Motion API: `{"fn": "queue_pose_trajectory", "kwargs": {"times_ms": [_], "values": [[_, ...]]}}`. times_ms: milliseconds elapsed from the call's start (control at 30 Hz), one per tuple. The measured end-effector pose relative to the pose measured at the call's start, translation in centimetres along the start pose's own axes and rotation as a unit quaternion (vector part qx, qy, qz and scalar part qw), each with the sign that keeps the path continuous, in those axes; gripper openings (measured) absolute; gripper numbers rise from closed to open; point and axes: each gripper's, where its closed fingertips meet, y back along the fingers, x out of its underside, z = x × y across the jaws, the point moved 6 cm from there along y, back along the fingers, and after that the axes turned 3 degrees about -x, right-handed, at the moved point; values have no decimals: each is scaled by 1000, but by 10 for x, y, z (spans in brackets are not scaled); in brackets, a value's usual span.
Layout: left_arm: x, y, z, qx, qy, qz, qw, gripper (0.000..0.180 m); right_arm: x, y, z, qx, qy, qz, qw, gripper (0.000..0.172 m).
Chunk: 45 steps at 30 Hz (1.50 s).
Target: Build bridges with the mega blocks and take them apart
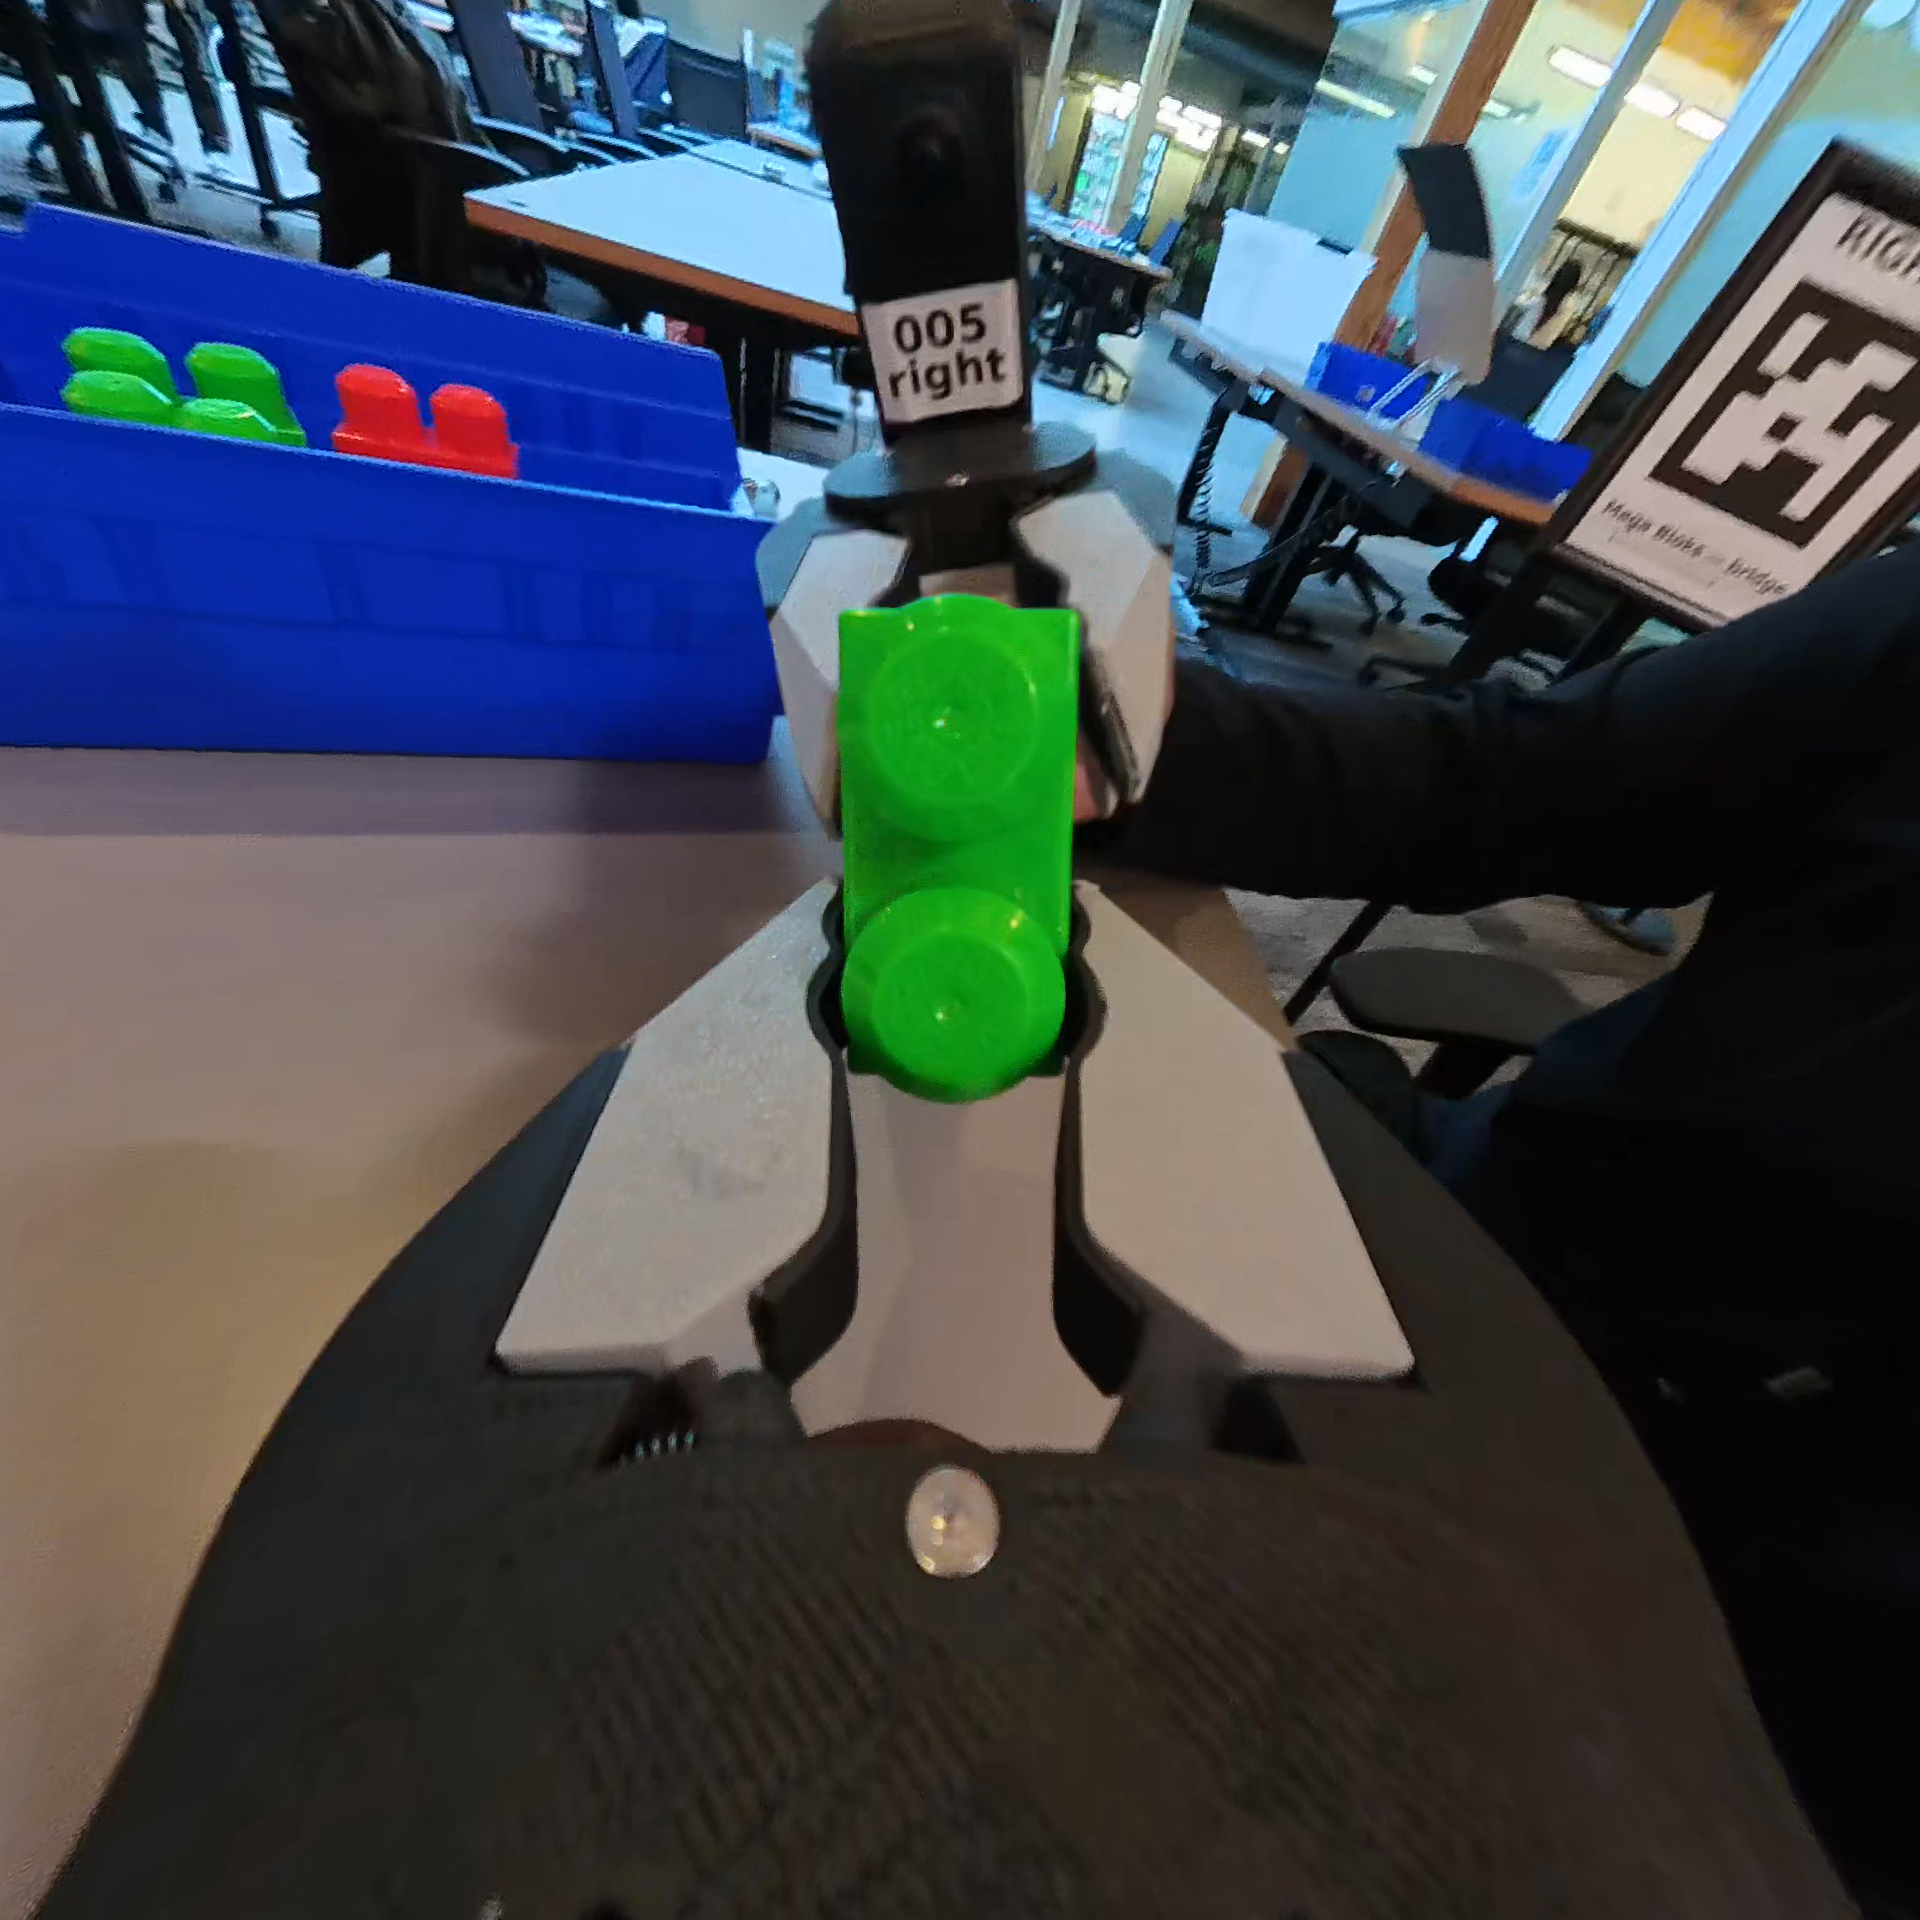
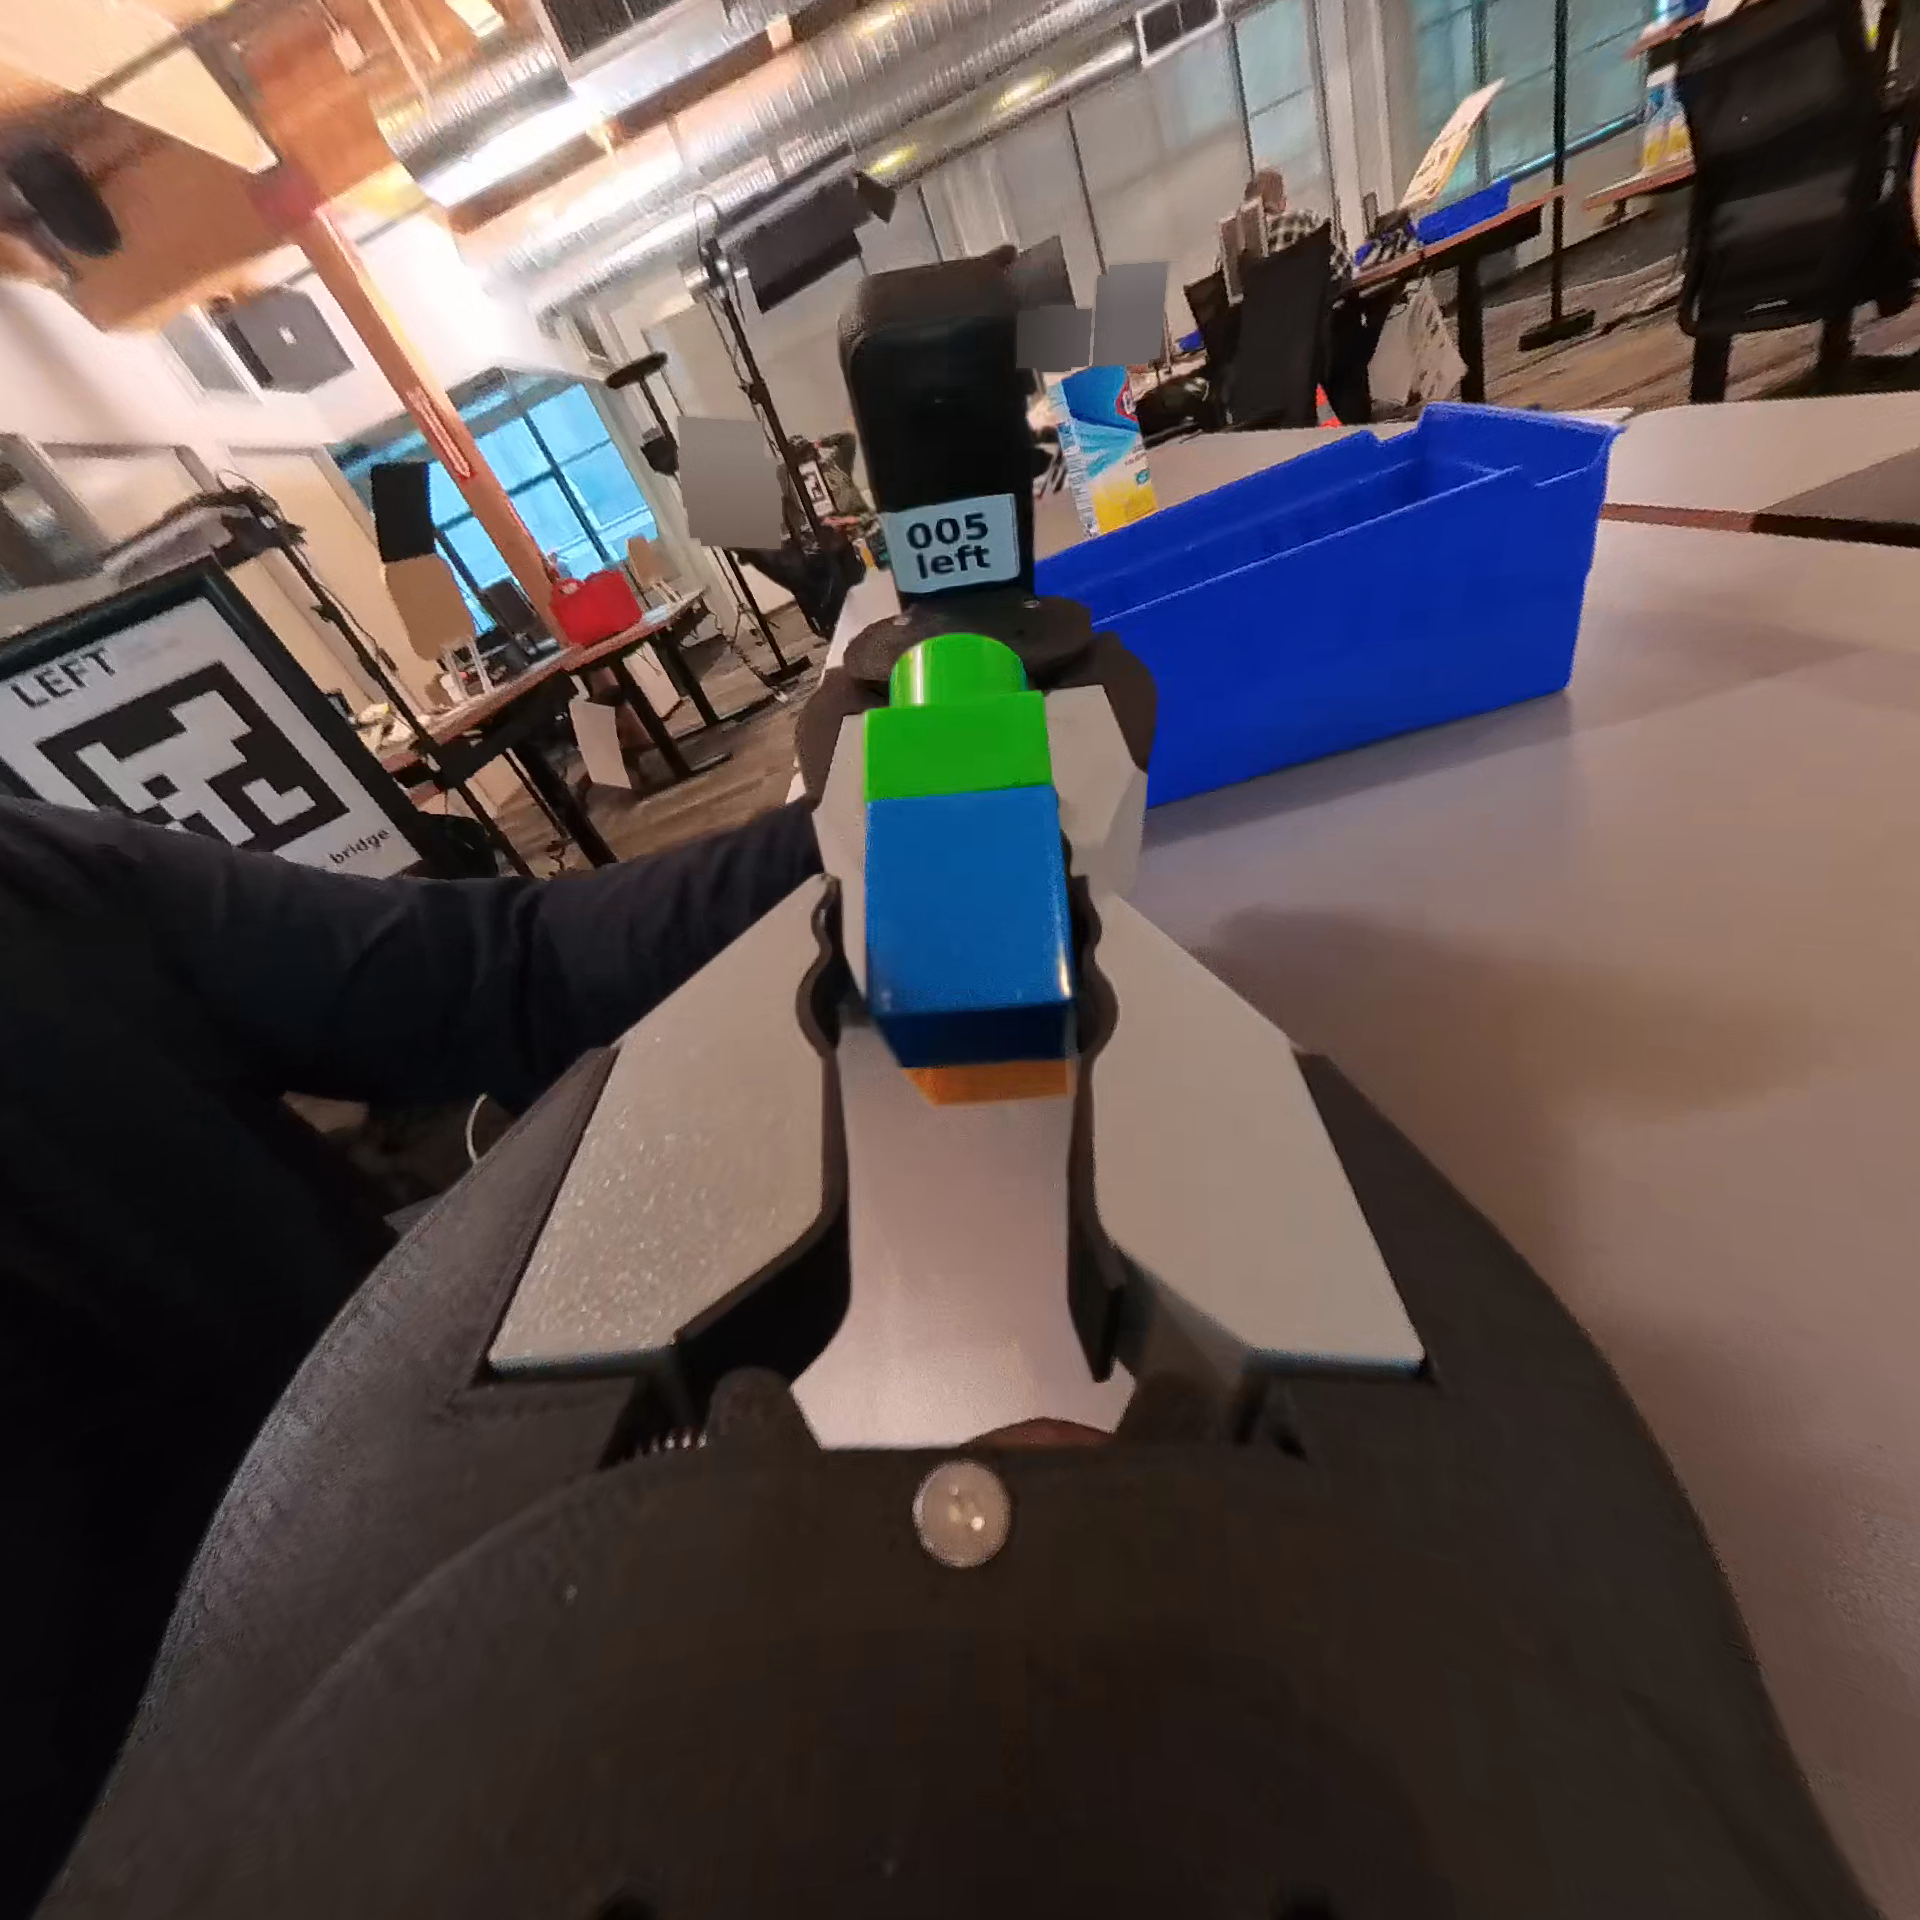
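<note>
A stack of mega blocks is held in the air between my two grippers, which face each other. In the left wrist view the green block (image 1: 956, 790) shows its two studs to the camera. My left gripper (image 1: 956, 935) is shut on its near end, with the pads against both sides. In the right wrist view my right gripper (image 2: 961, 956) is shut on the blue block (image 2: 961, 904). The green block (image 2: 951, 748) is joined to its far end, between the left gripper's fingers (image 2: 1096, 790). An orange block (image 2: 992, 1083) shows under the blue one.
A blue bin (image 1: 364, 623) on the table (image 1: 312, 1039) holds green blocks (image 1: 177, 390) and a red block (image 1: 426, 421). A second blue bin (image 2: 1351, 623) stands at the right. Marker signs (image 1: 1787, 416) (image 2: 187, 748) stand beside the table. The person's dark sleeve (image 1: 1455, 769) reaches in. My two grippers' fingertips are within a few centimetres of each other.
</note>
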Motion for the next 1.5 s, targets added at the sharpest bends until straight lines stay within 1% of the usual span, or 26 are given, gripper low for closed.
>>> {"fn": "queue_pose_trajectory", "kwargs": {"times_ms": [67,133,200,300,400,433,533,667,767,833,900,967,1033,1100,1200,1267,1333,1400,1500], "values": [[3,1,2,-4,2,13,1000,38,-5,9,0,16,21,2,1000,41],[7,0,5,-13,4,30,999,37,-8,16,-2,47,48,20,998,37],[16,-5,4,-10,3,66,998,37,-6,13,-1,53,55,70,995,39],[28,-14,5,-19,-7,115,993,37,0,-2,-1,59,54,173,982,47],[30,-18,3,-17,-10,121,992,37,10,-17,-7,74,55,276,957,44],[32,-17,4,-24,-17,132,991,37,13,-21,-8,69,54,297,951,36],[33,-16,5,-27,-22,133,990,37,11,-24,-9,71,61,319,943,34],[31,-16,5,-14,4,121,992,38,10,-16,-8,77,37,298,951,33],[32,-12,13,-29,16,114,993,45,-2,9,-9,95,24,243,965,33],[31,-9,19,-46,26,108,993,45,-24,36,-10,127,26,185,974,33],[30,-7,23,-55,37,100,993,45,-51,72,-10,169,31,120,978,33],[29,-6,26,-64,42,96,992,45,-72,113,-15,240,46,77,967,33],[30,-6,28,-75,41,98,992,45,-81,154,-25,318,62,61,944,34],[30,-7,29,-79,39,96,991,45,-77,186,-39,381,58,52,921,34],[32,-9,30,-82,40,102,991,45,-51,208,-57,430,43,48,900,34],[34,-10,31,-84,39,108,990,45,-36,210,-66,448,49,50,891,34],[37,-10,32,-85,38,115,989,45,-26,207,-73,436,37,52,898,34],[39,-10,33,-88,40,119,988,45,-24,206,-81,441,34,50,896,34],[39,-10,34,-85,46,118,988,45,-29,212,-95,466,34,41,883,34]]}}
